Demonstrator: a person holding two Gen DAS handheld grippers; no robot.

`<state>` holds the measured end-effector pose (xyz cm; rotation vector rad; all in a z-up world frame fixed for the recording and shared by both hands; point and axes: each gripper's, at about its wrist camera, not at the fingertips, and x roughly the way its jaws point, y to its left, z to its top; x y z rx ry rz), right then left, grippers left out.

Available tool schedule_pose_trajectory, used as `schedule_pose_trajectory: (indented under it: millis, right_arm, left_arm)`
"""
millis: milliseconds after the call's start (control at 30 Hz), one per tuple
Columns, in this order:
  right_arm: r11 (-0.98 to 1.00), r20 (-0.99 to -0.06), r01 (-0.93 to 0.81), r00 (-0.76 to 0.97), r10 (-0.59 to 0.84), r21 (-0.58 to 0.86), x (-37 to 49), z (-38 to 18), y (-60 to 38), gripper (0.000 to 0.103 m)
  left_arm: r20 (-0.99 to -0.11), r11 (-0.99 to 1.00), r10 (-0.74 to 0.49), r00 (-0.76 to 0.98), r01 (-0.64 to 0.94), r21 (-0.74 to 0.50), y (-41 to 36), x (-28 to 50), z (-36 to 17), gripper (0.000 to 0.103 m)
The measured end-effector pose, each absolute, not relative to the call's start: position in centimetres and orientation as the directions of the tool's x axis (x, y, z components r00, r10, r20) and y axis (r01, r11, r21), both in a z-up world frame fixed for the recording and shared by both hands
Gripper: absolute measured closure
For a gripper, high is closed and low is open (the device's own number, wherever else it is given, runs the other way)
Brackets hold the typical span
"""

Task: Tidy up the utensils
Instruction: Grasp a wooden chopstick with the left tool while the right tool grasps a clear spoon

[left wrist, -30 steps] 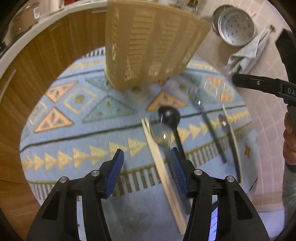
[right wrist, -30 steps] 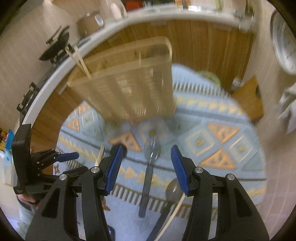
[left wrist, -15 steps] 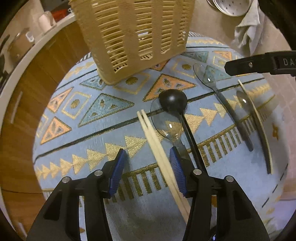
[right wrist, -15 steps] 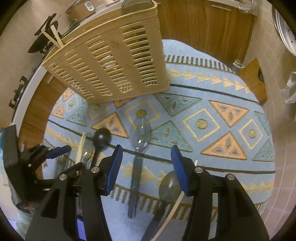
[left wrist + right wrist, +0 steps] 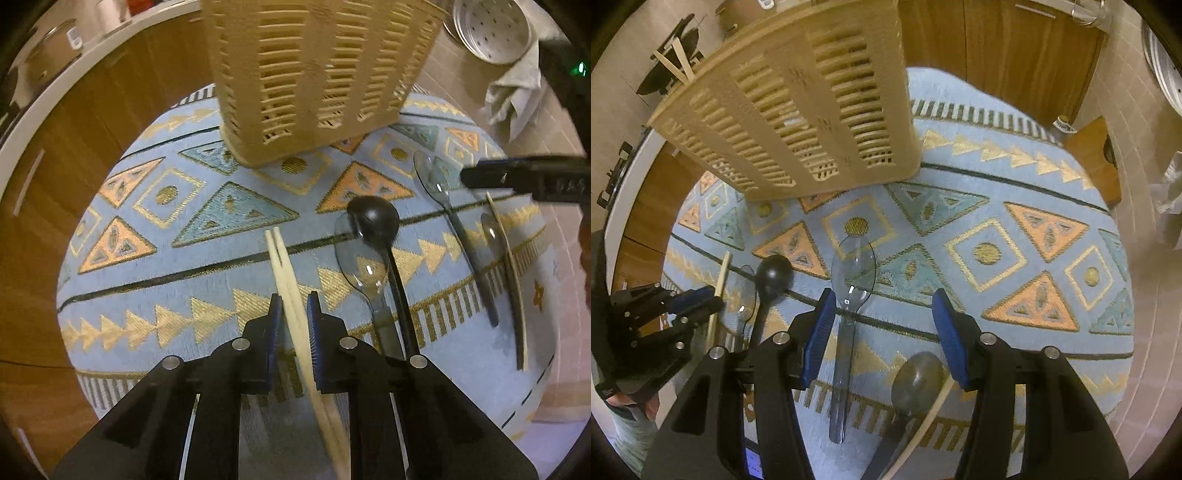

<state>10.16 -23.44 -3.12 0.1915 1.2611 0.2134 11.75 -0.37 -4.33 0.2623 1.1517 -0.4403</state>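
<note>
Two wrist cameras, both looking steeply down at one patterned mat

The left view sits just behind the left gripper (image 5: 294,314), close above the blue mat (image 5: 207,266), facing the slatted basket (image 5: 314,74) at the far edge, with wooden cabinets beyond. The right view rides behind the right gripper (image 5: 882,332), equally near, facing the same basket (image 5: 798,110) from further right. Both views share the mat, the basket, the black ladle (image 5: 373,221) (image 5: 774,273) and the clear spoon (image 5: 432,177) (image 5: 851,266); each also catches the other gripper at its outer edge.
</note>
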Motion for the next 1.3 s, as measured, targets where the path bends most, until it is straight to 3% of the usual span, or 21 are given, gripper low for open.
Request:
schedule_pose_trajectory:
  millis: [400, 567, 667, 767, 900, 1100, 1300]
  right_arm:
    - [0.973, -0.954, -0.114, 0.203, 0.222, 0.202, 12.1, -4.8, -19.3, 0.052]
    - [0.982, -0.966, -0.14, 0.206, 0.154, 0.127, 12.5, -4.7, -17.6, 0.055]
    - [0.985, -0.97, -0.159, 0.221, 0.105, 0.07, 12.3, -4.6, -16.5, 0.067]
    - [0.985, -0.97, -0.156, 0.222, 0.1, 0.066, 12.0, -4.5, -15.8, 0.073]
    - [0.978, -0.965, -0.158, 0.2, 0.168, 0.137, 11.8, -4.4, -16.1, 0.073]
    - [0.976, -0.948, -0.168, 0.263, 0.181, 0.14, 10.9, -3.4, -18.9, 0.074]
    - [0.963, -0.885, -0.231, 0.41, 0.223, 0.135, 7.7, 0.5, -20.0, 0.074]
  left_arm:
    - [-0.929, 0.9, -0.184, 0.322, 0.435, -0.027, 2.1, 13.7, -3.7, 0.089]
    - [-0.956, 0.857, -0.114, 0.269, 0.514, 0.042, -0.4, 15.8, -3.6, 0.077]
    - [-0.968, 0.847, -0.099, 0.23, 0.53, 0.039, -0.7, 16.6, -3.4, 0.08]
    - [-0.969, 0.838, -0.059, 0.241, 0.539, 0.084, -0.8, 16.8, -3.5, 0.089]
    - [-0.962, 0.875, -0.063, 0.267, 0.478, 0.076, -0.9, 16.5, -3.3, 0.092]
    - [-0.902, 0.897, -0.155, 0.403, 0.439, 0.042, 0.6, 14.3, -1.2, 0.093]
    - [-0.783, 0.909, -0.259, 0.566, 0.416, 0.0, 2.8, 10.9, 3.9, 0.094]
